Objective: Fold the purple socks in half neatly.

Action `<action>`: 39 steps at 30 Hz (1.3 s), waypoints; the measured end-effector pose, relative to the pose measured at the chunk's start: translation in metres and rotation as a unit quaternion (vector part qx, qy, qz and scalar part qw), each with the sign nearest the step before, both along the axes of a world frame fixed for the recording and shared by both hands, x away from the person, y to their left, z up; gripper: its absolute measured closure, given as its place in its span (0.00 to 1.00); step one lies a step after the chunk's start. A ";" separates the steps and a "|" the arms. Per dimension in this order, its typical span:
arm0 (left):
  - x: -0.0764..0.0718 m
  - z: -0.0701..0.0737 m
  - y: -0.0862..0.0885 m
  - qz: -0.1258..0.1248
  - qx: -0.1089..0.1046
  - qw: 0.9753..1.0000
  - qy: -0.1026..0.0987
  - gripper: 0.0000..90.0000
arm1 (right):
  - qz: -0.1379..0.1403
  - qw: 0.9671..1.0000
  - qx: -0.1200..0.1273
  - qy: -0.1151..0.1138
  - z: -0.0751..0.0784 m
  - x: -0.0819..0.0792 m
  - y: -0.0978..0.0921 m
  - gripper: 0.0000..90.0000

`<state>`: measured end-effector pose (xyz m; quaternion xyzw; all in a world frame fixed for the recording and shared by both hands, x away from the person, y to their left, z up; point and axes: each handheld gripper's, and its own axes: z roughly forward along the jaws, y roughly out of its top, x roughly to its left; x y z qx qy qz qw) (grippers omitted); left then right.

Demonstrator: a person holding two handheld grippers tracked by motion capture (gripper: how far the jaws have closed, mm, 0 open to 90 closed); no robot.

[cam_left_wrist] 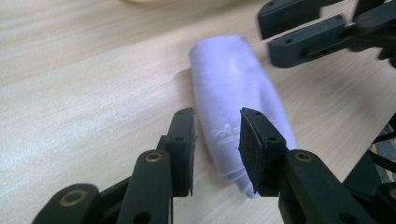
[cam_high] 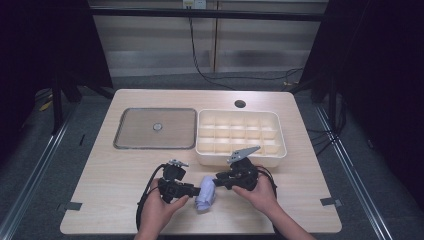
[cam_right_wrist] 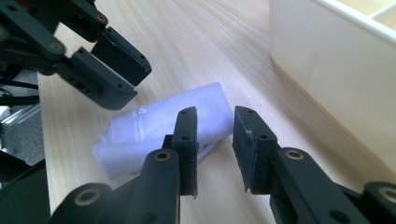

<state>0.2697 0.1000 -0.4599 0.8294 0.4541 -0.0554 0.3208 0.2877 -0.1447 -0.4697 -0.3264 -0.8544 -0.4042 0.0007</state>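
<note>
Lying on the wooden table (cam_high: 115,185), a rolled pale purple cloth (cam_high: 205,196) sits right between the two grippers. The left gripper (cam_high: 196,190) points at one end of the roll, with its jaws a little way apart and that end just in front of the gap. The right gripper (cam_high: 218,181) points at the other end, jaws also a little way apart, holding nothing. A white tray (cam_high: 240,159) sits just past the right gripper
</note>
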 end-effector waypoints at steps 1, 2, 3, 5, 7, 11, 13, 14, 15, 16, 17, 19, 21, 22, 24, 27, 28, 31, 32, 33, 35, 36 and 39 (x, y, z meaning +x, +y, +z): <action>0.000 -0.002 0.000 0.001 0.001 1.000 0.001 0.74 | -0.002 1.000 0.002 0.004 0.000 0.000 -0.001 0.76; 0.000 -0.003 0.001 -0.001 0.004 1.000 0.003 0.75 | -0.004 1.000 -0.001 0.006 0.000 0.000 -0.003 0.75; 0.000 -0.004 0.000 0.000 0.003 1.000 0.004 0.75 | -0.007 1.000 -0.002 0.008 0.000 0.000 -0.004 0.74; 0.000 -0.006 0.001 -0.006 0.007 1.000 0.006 0.77 | -0.012 1.000 -0.005 0.016 -0.001 -0.001 -0.007 0.71; -0.001 -0.007 0.000 -0.007 0.008 1.000 0.008 0.80 | -0.014 1.000 -0.001 0.024 -0.001 -0.001 -0.009 0.70; -0.002 -0.009 -0.002 -0.011 0.006 1.000 0.014 0.81 | -0.014 0.999 -0.002 0.031 -0.001 -0.002 -0.013 0.68; -0.003 -0.011 -0.006 -0.016 -0.001 1.000 0.022 0.81 | -0.014 0.999 0.001 0.033 -0.002 -0.002 -0.014 0.67; -0.004 -0.011 -0.008 -0.018 -0.003 1.000 0.021 0.81 | -0.015 0.999 0.000 0.034 -0.002 -0.002 -0.015 0.67; -0.005 -0.012 -0.010 -0.022 -0.003 1.000 0.022 0.81 | -0.017 0.999 -0.004 0.036 -0.001 -0.002 -0.016 0.67; -0.006 -0.013 -0.012 -0.021 -0.007 0.999 0.024 0.81 | -0.018 0.999 -0.002 0.037 -0.001 -0.002 -0.017 0.66; -0.006 -0.013 -0.013 -0.025 -0.006 0.999 0.025 0.81 | -0.018 0.999 -0.001 0.038 -0.001 -0.002 -0.018 0.66; -0.007 -0.014 -0.017 -0.025 -0.009 0.999 0.025 0.80 | -0.020 0.999 -0.001 0.041 -0.001 -0.002 -0.019 0.65; -0.007 -0.015 -0.019 -0.029 -0.008 0.999 0.026 0.80 | -0.022 0.999 0.003 0.043 0.000 -0.001 -0.021 0.65; -0.007 -0.016 -0.020 -0.030 -0.010 0.999 0.024 0.80 | -0.021 0.999 0.005 0.045 0.000 -0.001 -0.021 0.64; -0.008 -0.016 -0.022 -0.029 -0.013 0.999 0.024 0.79 | -0.021 0.999 0.009 0.048 0.001 -0.001 -0.021 0.62; -0.010 -0.017 -0.028 -0.039 -0.013 0.999 0.023 0.78 | -0.019 0.998 0.011 0.055 0.003 0.001 -0.020 0.62; -0.011 -0.017 -0.030 -0.037 -0.018 0.999 0.023 0.78 | -0.017 0.998 0.010 0.056 0.003 0.002 -0.020 0.62; -0.011 -0.016 -0.031 -0.039 -0.013 0.999 0.016 0.77 | -0.016 0.998 0.011 0.061 0.006 0.003 -0.018 0.62; -0.011 -0.015 -0.029 -0.040 -0.011 0.999 0.014 0.76 | -0.014 0.998 0.012 0.062 0.007 0.004 -0.018 0.61; -0.011 -0.015 -0.028 -0.042 -0.005 0.999 0.009 0.75 | -0.013 0.998 0.010 0.067 0.008 0.005 -0.017 0.61; -0.011 -0.013 -0.024 -0.039 -0.001 0.999 0.001 0.73 | -0.012 0.997 0.009 0.073 0.010 0.006 -0.016 0.61; -0.012 -0.012 -0.023 -0.036 -0.001 0.999 -0.005 0.72 | -0.011 0.997 0.005 0.077 0.010 0.006 -0.016 0.60; -0.011 -0.010 -0.018 -0.038 0.007 0.999 -0.022 0.66 | -0.010 0.996 0.000 0.092 0.011 0.007 -0.014 0.59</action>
